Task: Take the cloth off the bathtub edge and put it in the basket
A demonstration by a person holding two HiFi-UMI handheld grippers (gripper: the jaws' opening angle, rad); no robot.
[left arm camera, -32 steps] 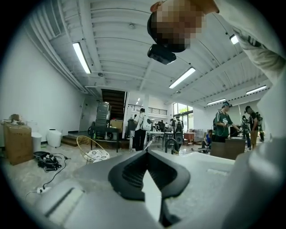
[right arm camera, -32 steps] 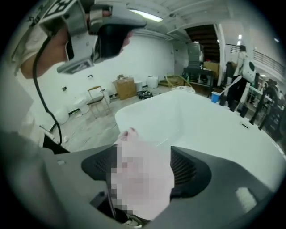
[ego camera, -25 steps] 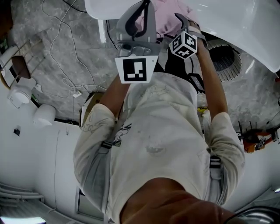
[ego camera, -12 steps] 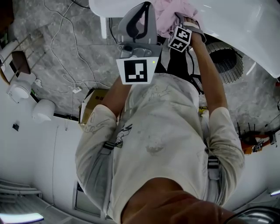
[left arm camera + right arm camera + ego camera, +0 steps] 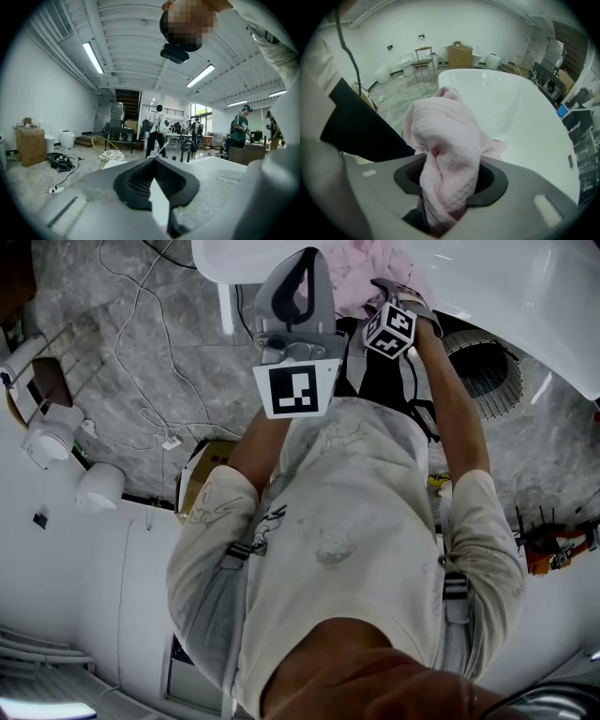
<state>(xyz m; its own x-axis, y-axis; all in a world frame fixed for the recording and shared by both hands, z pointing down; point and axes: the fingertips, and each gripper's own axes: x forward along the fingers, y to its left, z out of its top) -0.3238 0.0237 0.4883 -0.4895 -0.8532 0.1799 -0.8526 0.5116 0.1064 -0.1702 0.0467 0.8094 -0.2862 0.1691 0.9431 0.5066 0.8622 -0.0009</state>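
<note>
Right now, right tongs (image 5: 443,201) clamped on the pink cloth (image 5: 445,140). The fabric is bunched thick between the jaws, fills the gap completely, and billows out past the tips in a waffle-textured wad. One loose corner trails off to the right of the jaws (whether it touches the tub rim is hard to tell).

White bathtub (image 5: 520,117) lies straight ahead of the right tongs and to their right, basin open and pale. From the head view the cloth sits just beyond the right tongs' tips, at the tub's edge.

Left tongs (image 5: 157,187) narrow: the dark pads nearly meet at the tips, only a thin bright sliver between them, nothing gripped. They point up and away into the room, held just to the left of the right tongs, raised in front of the person's chest.

Basket (image 5: 483,371), round with a ribbed wall, stands on the grey marbled floor (image 5: 112,418) to the right of the right tongs, tucked close against the tub's side. Cloth and basket are apart.

Beyond the right tongs, against the far wall: a chair (image 5: 423,58) and a cardboard box (image 5: 459,55). To the left of the left tongs, thin cables (image 5: 141,352) wander over the floor. Ahead of the left tongs, several people (image 5: 157,129) stand among desks in the distance.
</note>
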